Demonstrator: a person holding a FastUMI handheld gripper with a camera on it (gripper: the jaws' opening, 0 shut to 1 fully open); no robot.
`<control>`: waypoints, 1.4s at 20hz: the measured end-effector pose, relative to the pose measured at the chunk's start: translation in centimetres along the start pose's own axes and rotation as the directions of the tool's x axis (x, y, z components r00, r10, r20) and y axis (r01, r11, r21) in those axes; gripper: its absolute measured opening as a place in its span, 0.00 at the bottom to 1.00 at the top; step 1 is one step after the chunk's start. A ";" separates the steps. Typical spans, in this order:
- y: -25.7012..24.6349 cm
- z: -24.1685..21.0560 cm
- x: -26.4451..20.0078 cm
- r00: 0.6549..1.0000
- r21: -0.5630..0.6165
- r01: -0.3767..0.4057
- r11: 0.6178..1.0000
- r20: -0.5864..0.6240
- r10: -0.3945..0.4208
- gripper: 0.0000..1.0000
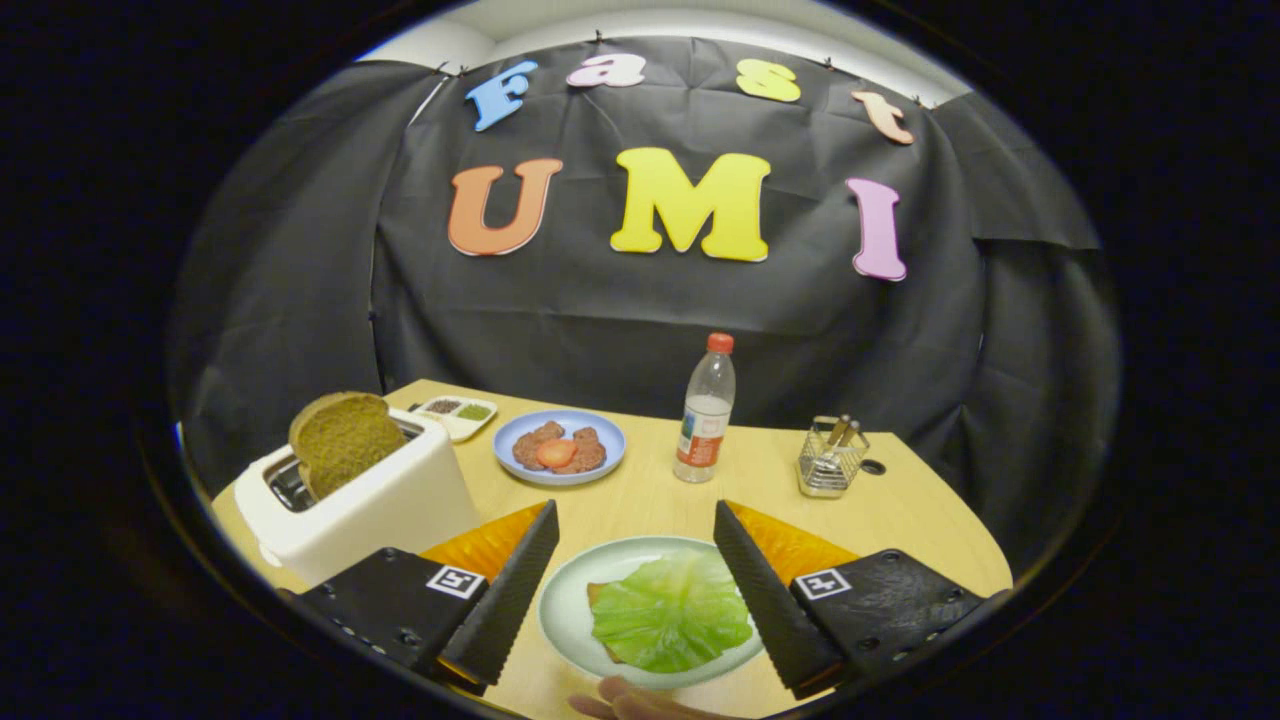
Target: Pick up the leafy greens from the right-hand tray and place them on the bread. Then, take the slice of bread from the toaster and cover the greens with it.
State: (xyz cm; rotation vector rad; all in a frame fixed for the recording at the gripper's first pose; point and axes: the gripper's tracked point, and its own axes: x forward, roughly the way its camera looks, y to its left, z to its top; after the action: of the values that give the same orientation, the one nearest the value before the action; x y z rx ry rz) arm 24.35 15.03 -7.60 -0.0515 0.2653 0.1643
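The wooden worktop (640, 505) is seen ahead of the gripper (632, 590), whose fingers are spread wide and hold nothing. Beyond the left finger, a white toaster (375, 505) is stood with a slice of brown bread (345, 438) raised from its slot. Between the fingers a pale plate (570, 610) is set, on which the lettuce leaf (672, 612) is laid over bread. Farther ahead, a blue plate (560, 447), a water bottle (705, 412) and a wire holder (832, 460) are placed

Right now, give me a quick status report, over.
Gripper open, jaws wide either side of the plate. Greens already on the bread there. Toaster bread slice not yet taken. Path looks clear.
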 end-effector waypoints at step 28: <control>21.4 1.4 1.2 0.998 -0.009 -0.056 0.998 -0.034 0.056 0.75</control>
State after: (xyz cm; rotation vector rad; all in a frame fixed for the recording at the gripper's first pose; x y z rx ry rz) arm 22.22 36.39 -7.16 -0.0570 0.2997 0.2208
